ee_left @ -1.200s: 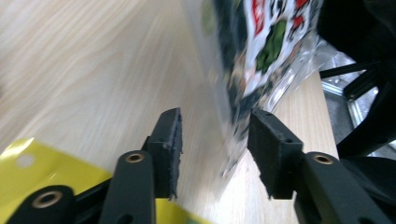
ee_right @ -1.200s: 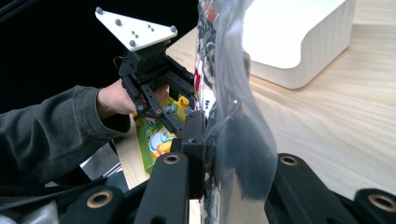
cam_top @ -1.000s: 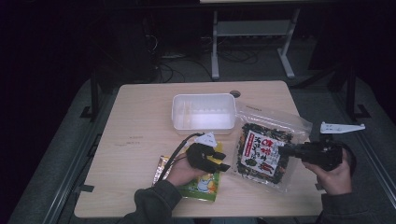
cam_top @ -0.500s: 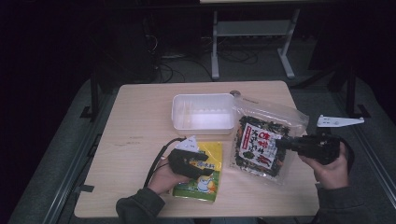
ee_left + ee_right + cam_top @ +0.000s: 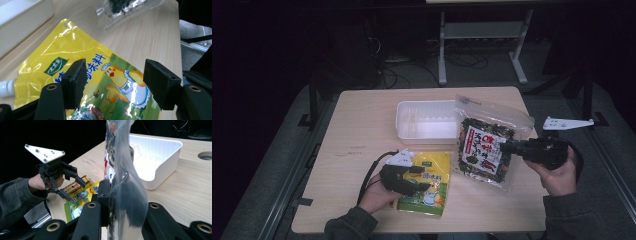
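Now left gripper point(image 5: 113, 83) fingers apart over yellow chicken-print pouch point(image 5: 75, 67); right gripper point(image 5: 117, 202) clamps seaweed bag point(image 5: 484, 145).

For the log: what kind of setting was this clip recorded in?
Likely a lab or studio data-collection station, not a kitchen. A lone light wooden table stands on grey floor in a dark room, cables trail behind it beside a metal stand, and a person works two handheld grippers, left and right.

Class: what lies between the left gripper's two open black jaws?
In the left gripper view, the glossy yellow foil pouch with a cartoon chicken lies between the left gripper's open jaws, flat on the table.
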`<state>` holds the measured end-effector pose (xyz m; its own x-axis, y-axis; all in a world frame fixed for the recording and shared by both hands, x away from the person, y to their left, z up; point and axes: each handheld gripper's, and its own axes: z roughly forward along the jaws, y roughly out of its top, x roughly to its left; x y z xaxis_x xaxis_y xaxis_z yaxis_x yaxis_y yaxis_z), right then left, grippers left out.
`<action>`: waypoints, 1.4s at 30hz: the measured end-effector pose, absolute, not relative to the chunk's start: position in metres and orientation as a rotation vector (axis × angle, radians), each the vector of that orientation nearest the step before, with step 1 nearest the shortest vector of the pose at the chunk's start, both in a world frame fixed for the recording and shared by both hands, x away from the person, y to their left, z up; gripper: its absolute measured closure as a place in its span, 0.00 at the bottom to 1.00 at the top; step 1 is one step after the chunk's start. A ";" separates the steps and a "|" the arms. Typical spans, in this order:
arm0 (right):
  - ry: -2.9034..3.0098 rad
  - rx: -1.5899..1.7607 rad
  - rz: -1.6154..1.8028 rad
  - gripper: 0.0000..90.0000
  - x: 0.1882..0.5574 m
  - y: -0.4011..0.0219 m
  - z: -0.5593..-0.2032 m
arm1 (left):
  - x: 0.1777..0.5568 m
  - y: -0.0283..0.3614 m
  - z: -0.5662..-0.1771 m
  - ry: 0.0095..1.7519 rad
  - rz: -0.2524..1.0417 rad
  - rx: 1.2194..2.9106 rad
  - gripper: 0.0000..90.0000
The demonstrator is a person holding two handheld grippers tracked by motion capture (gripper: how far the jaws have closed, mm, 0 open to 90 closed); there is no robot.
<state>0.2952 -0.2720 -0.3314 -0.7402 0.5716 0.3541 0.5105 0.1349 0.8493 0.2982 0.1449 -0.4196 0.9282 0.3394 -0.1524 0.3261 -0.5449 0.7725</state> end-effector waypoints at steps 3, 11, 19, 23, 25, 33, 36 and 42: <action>2.319 1.099 1.689 0.83 0.297 -0.268 -0.329 | 0.296 0.150 -0.421 0.483 0.017 2.181 0.35; 2.307 1.084 1.682 0.83 0.303 -0.261 -0.325 | 0.294 0.160 -0.425 0.512 0.018 2.175 0.32; 2.298 1.077 1.668 0.83 0.308 -0.255 -0.321 | 0.290 0.166 -0.427 0.525 0.032 2.174 0.30; 2.291 1.071 1.665 0.83 0.311 -0.252 -0.319 | 0.288 0.170 -0.427 0.526 0.046 2.177 0.30; 2.288 1.075 1.663 0.83 0.311 -0.251 -0.318 | 0.287 0.171 -0.427 0.527 0.048 2.178 0.30; 2.282 1.041 1.658 0.83 0.328 -0.235 -0.307 | 0.284 0.181 -0.429 0.541 0.062 2.174 0.30; 2.276 1.016 1.651 0.83 0.338 -0.223 -0.302 | 0.284 0.184 -0.429 0.550 0.064 2.164 0.30; 2.261 0.985 1.624 0.83 0.358 -0.203 -0.293 | 0.284 0.191 -0.428 0.563 0.073 2.146 0.29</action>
<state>0.3579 -0.2025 -0.2929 -0.7619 0.6092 0.2199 0.4029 0.1799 0.8974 0.2838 0.1909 -0.4280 0.8949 0.4197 -0.1514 0.3675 -0.5009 0.7836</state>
